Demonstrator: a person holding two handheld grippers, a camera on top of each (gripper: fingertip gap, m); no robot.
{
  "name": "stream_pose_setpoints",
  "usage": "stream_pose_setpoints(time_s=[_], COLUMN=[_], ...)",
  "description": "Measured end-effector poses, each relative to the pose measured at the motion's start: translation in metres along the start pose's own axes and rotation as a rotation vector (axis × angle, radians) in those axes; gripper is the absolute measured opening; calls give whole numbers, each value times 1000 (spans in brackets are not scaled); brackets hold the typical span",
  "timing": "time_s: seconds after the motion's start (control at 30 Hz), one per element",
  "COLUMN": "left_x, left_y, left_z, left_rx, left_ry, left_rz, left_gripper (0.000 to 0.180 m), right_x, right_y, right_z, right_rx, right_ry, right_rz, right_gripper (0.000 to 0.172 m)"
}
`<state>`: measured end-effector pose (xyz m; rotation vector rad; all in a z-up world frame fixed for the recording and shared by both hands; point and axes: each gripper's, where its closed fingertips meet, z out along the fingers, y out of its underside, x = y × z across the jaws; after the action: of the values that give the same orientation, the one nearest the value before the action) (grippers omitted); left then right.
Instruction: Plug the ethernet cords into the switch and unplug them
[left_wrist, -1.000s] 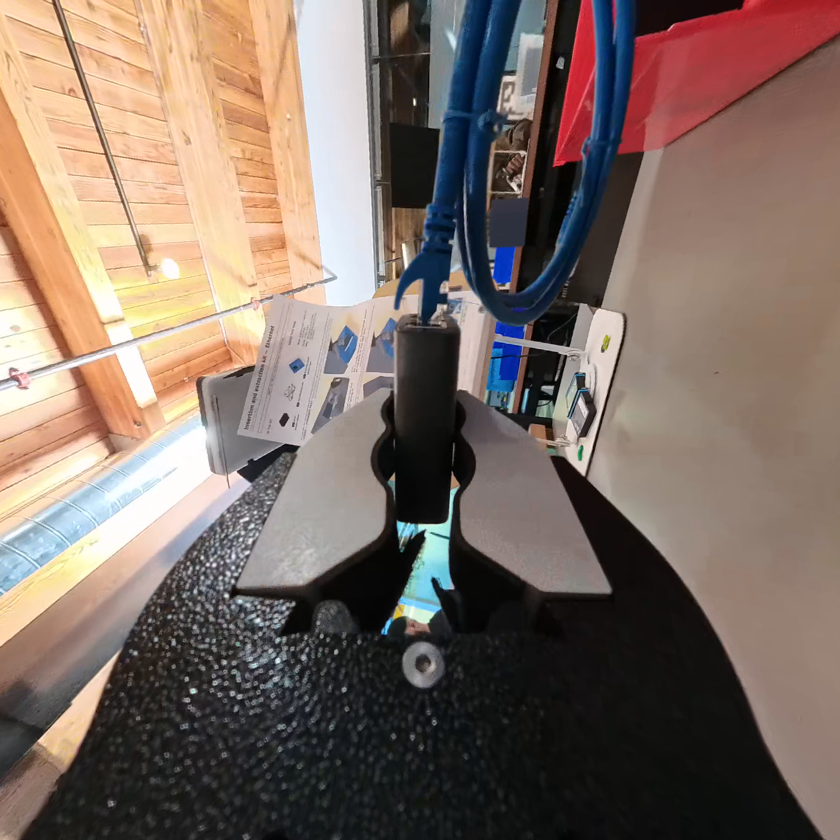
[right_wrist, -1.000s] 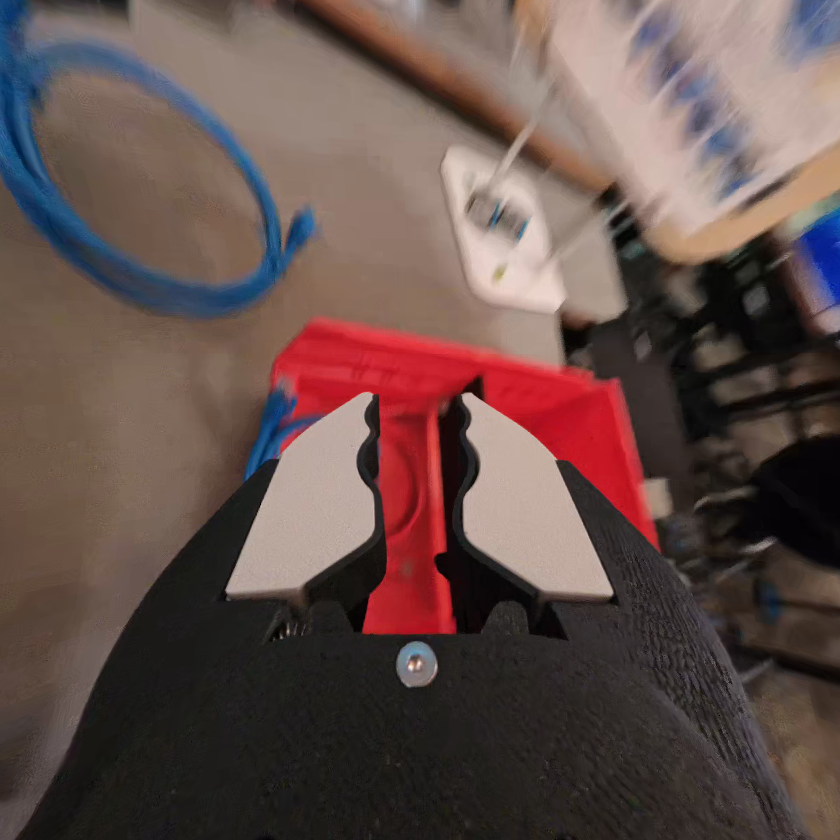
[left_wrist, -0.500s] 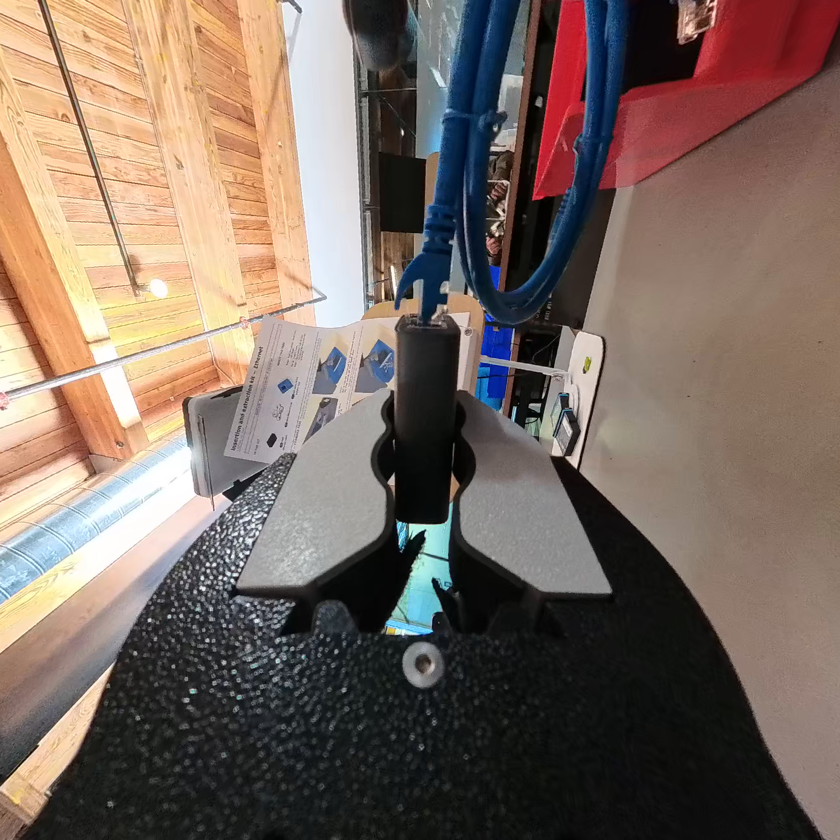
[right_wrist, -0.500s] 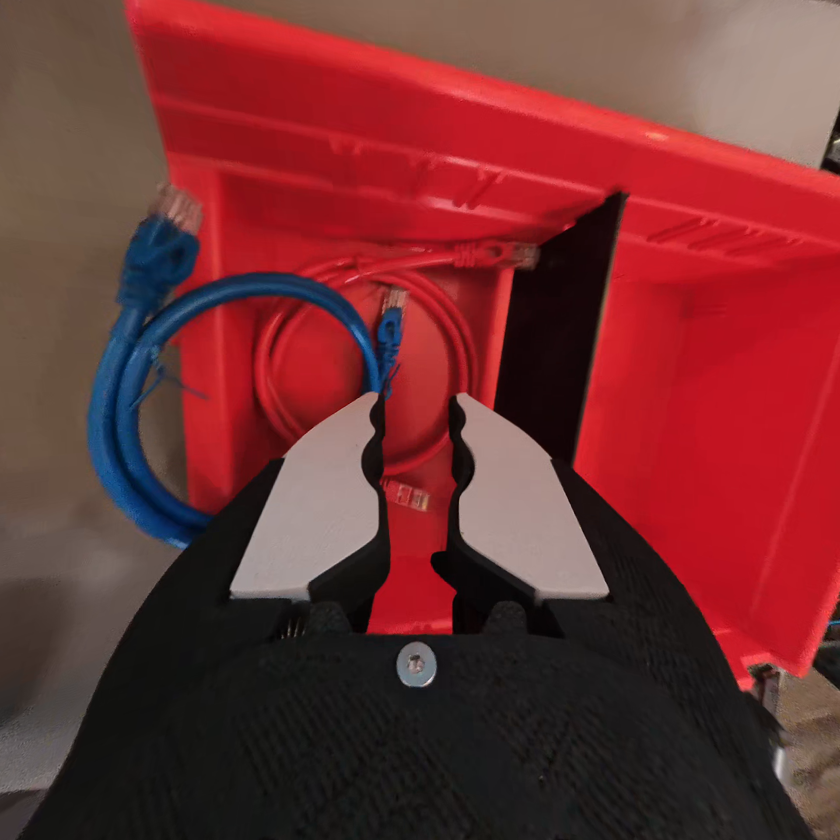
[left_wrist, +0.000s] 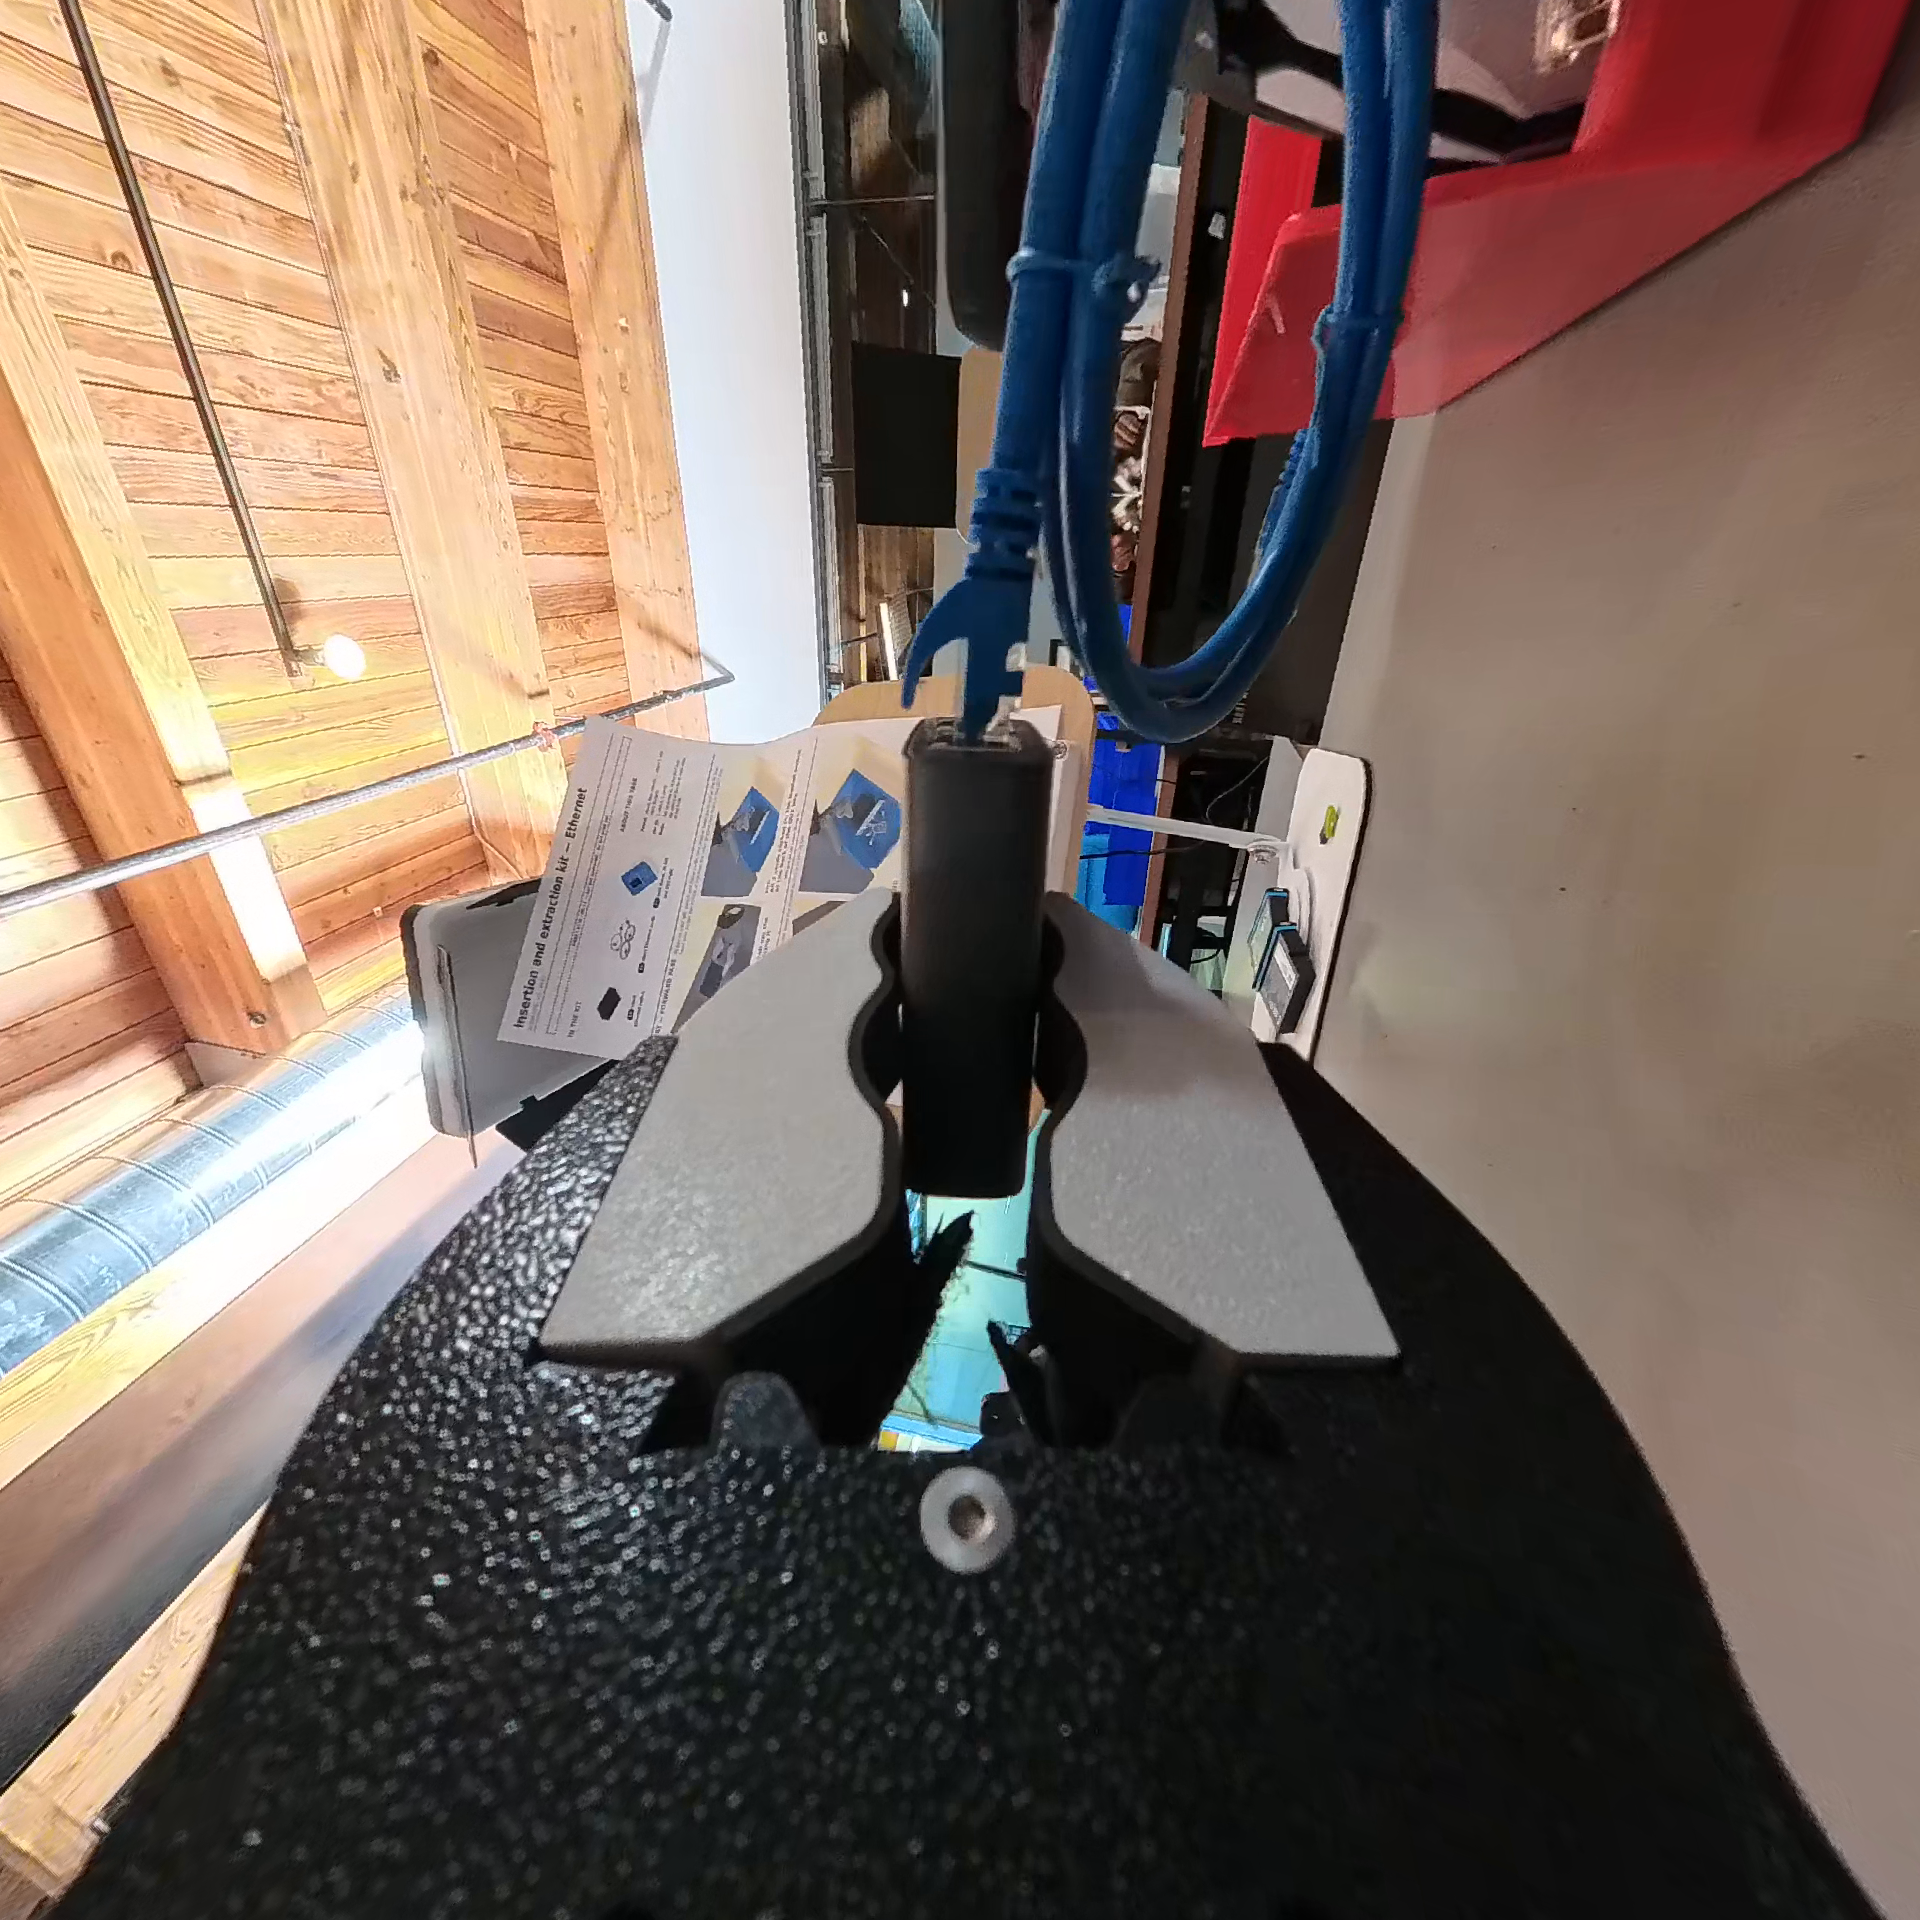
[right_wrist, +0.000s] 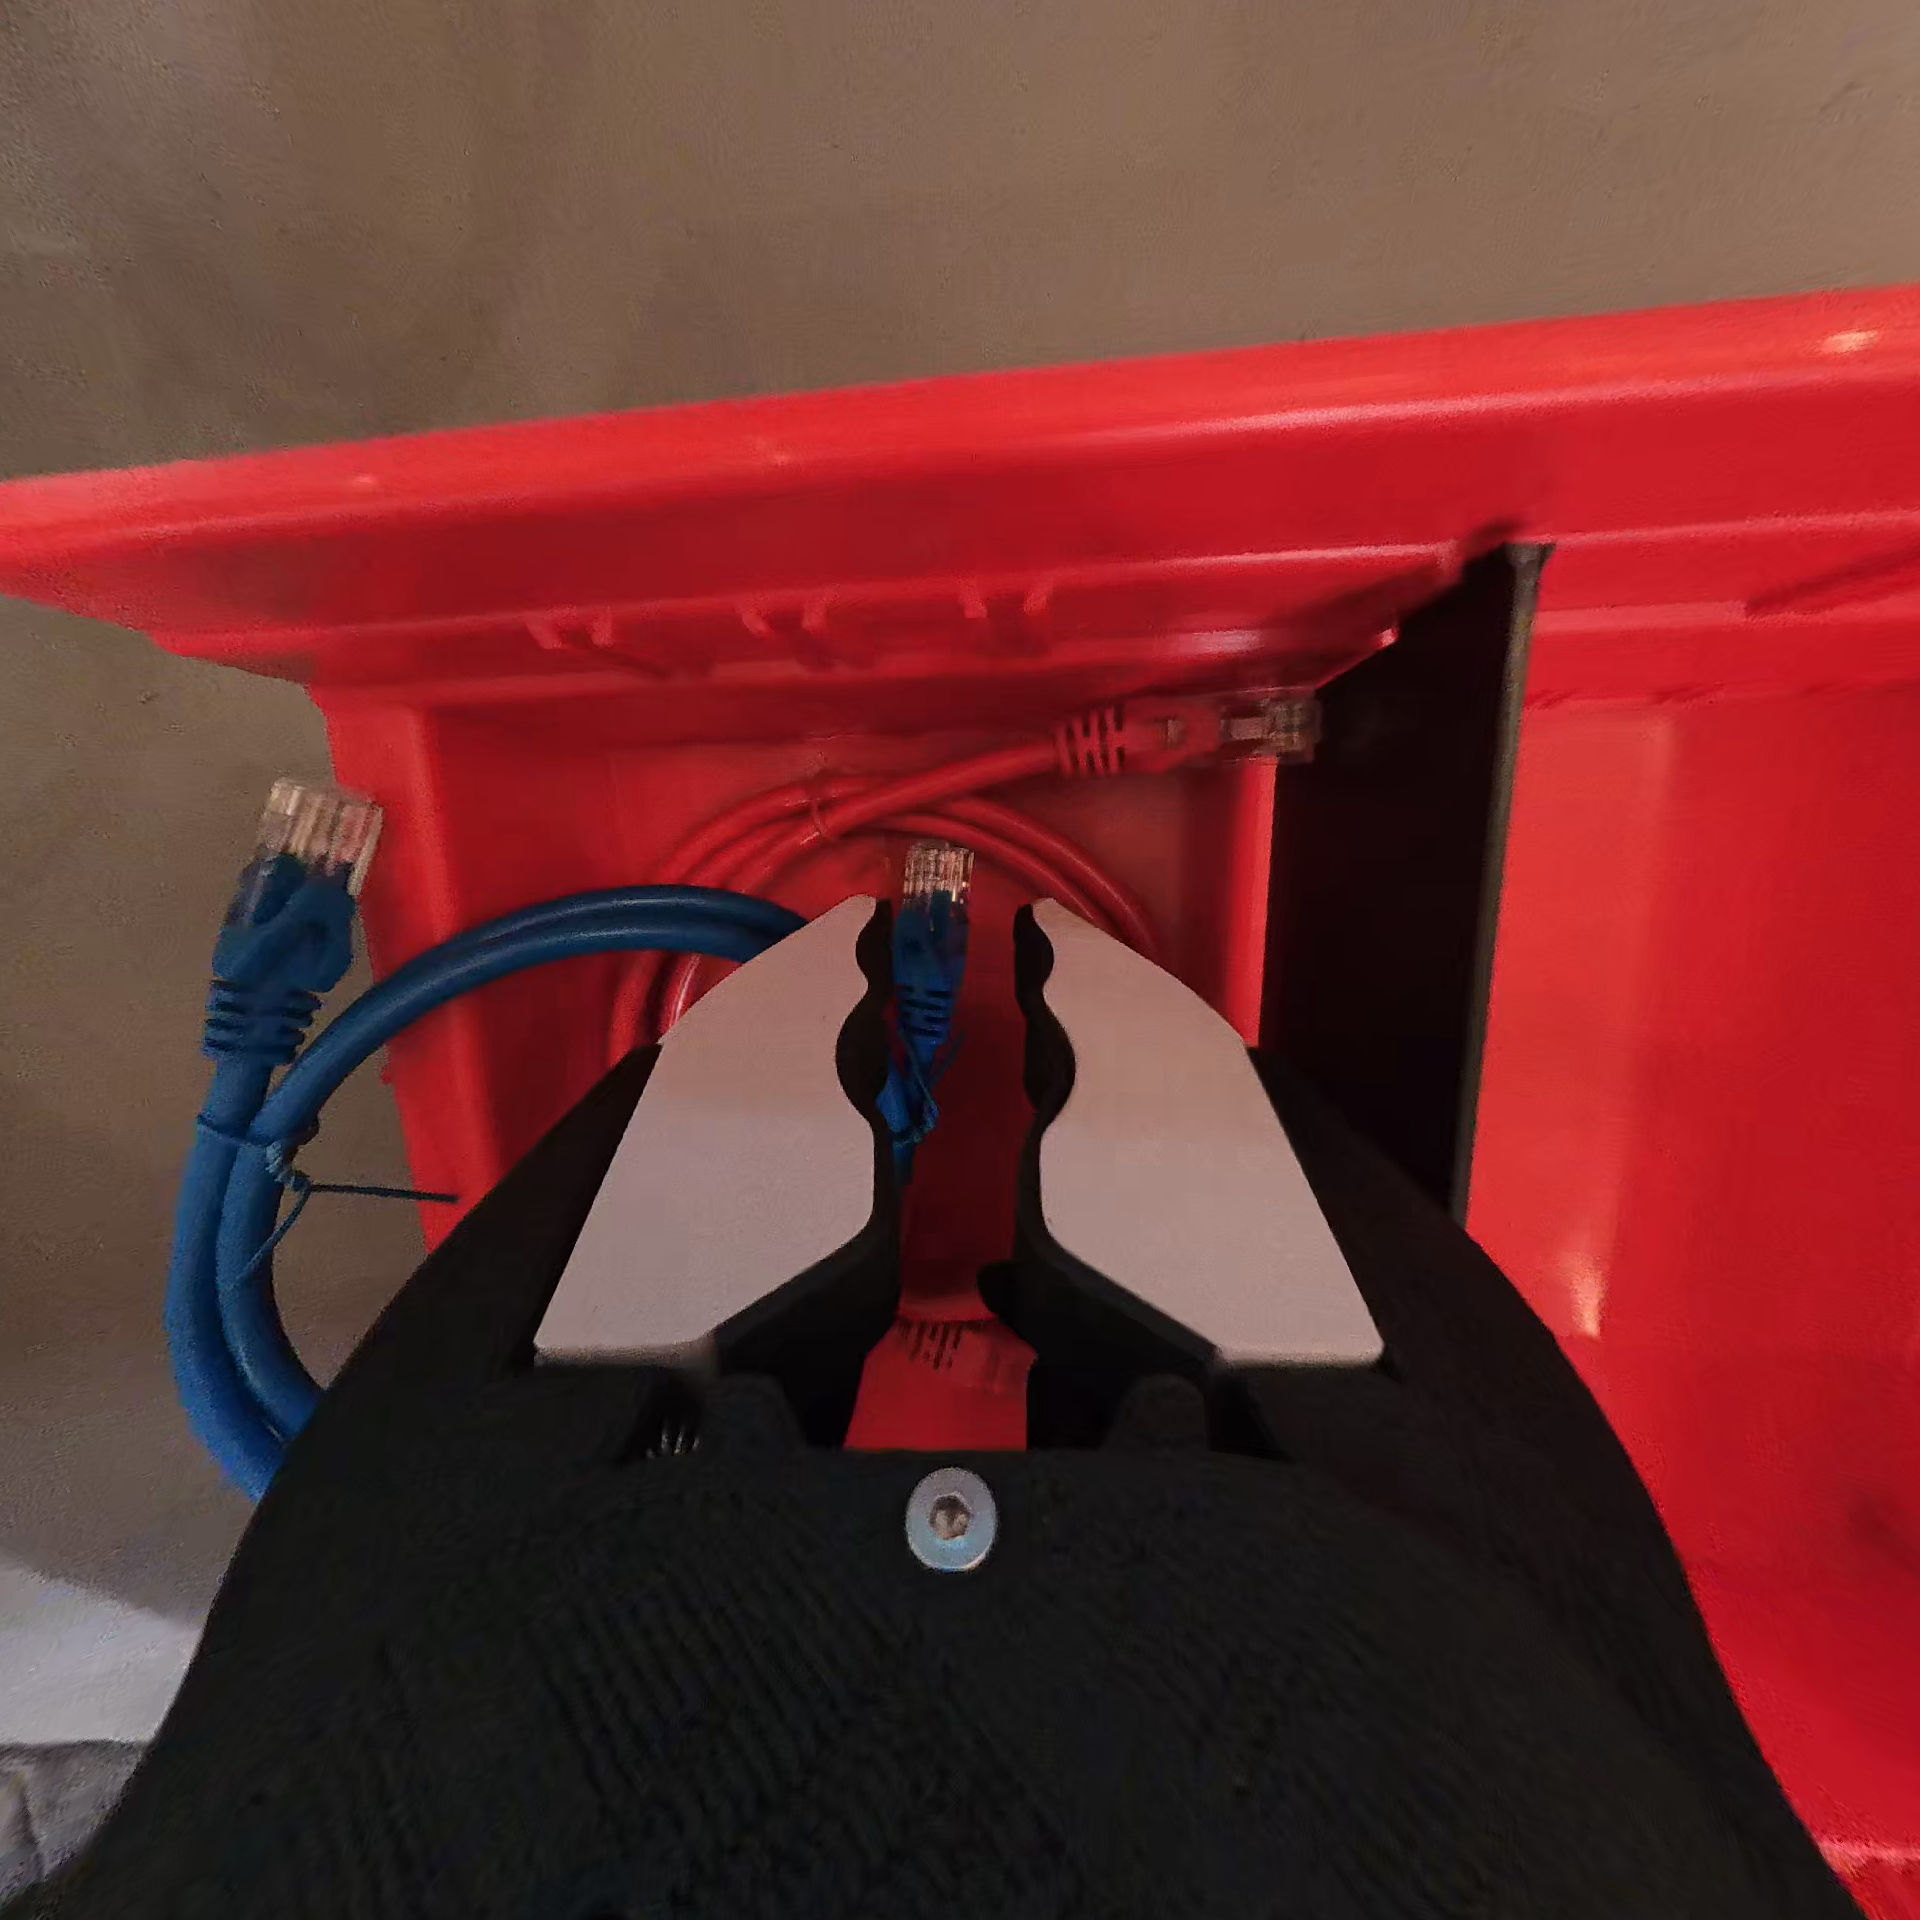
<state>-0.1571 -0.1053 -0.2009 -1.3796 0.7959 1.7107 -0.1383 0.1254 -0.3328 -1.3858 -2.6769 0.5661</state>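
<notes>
We see the left tool (left_wrist: 971, 997) clamped on a slim black switch (left_wrist: 971, 935), which stands up at the centre of the left wrist view with both pads pressing its sides. One blue cord (left_wrist: 1049, 312) is already plugged into its top end, its coil hanging down from the top edge of the frame. So we judge one insertion done.

In the right wrist view, the right tool (right_wrist: 945, 997) reaches into a red bin (right_wrist: 935, 488) that fills the upper and right of the frame. Its fingers stand parted around the plug of a second blue cord (right_wrist: 930, 935); the plug lies against the left finger, with a clear gap to the right one, so nothing is gripped yet. A coiled red cord (right_wrist: 1101, 743) lies behind it in the bin. We judge that both still need plugging in, and then all the unplugging remains.

A printed instruction sheet (left_wrist: 686, 862) with pictures stands left of centre in the left wrist view; we leave its wording aside. No brand marks show on the switch or the cords.
</notes>
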Motion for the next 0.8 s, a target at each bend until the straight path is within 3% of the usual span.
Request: stream_pose_setpoints(time_s=[0.27,0.43,0.8], left_x=[3,5,-3], left_y=[-1,0,2], left_z=[1,0,-1], left_rx=[3,-3,6], left_ry=[12,28,-10], left_rz=[-1,-10,-33], left_gripper=[21,21,21], right_x=[-1,-8,-57], right_y=[7,7,-28], right_z=[14,10,-88], right_rx=[-69,-88,243], right_ry=[-45,-30,35], right_rz=[41,-80,-276], right_gripper=[21,12,11])
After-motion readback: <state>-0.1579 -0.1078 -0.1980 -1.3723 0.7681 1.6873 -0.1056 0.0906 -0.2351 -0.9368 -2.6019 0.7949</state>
